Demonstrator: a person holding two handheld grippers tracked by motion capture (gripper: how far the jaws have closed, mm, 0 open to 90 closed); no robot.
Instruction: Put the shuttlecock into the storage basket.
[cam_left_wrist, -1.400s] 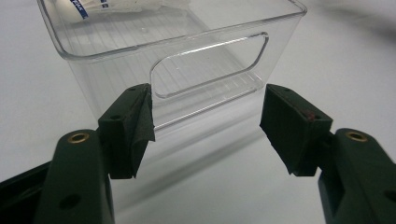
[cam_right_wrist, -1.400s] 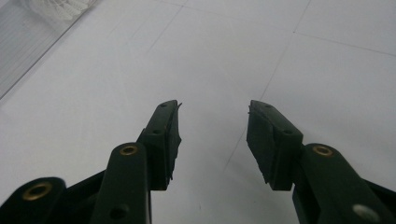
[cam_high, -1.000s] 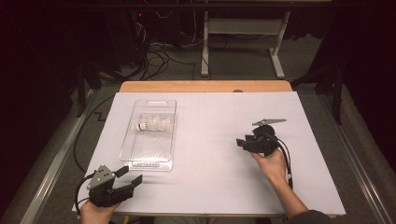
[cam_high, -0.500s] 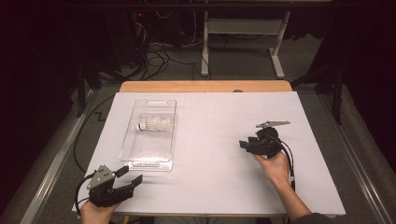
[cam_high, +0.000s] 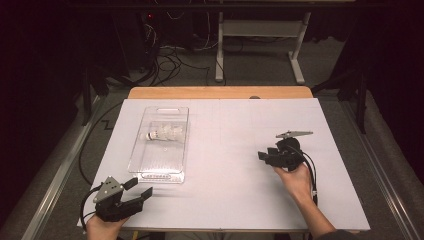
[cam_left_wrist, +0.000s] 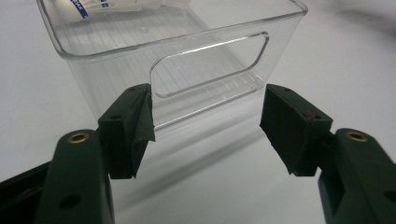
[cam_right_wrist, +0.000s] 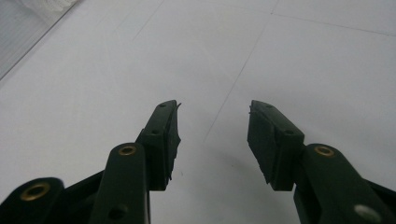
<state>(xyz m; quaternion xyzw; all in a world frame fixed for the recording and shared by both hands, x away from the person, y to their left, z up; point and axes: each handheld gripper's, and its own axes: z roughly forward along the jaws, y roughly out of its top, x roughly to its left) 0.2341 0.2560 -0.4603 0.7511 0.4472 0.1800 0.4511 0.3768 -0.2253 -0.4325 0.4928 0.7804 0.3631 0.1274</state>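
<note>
Bin (cam_left_wrist: 187, 70) just beyond open left jaws

My left gripper (cam_high: 136, 192) sits low at my near left, gripped in my left hand (cam_high: 102, 227), its jaws spread wide with nothing between the pads (cam_left_wrist: 137, 123). My right hand (cam_high: 295, 180) reaches further out on the right, forearm angling in from below, and holds my right gripper (cam_high: 265, 156) pointing to my left, jaws parted and empty, the cable looping back along my wrist.
</note>
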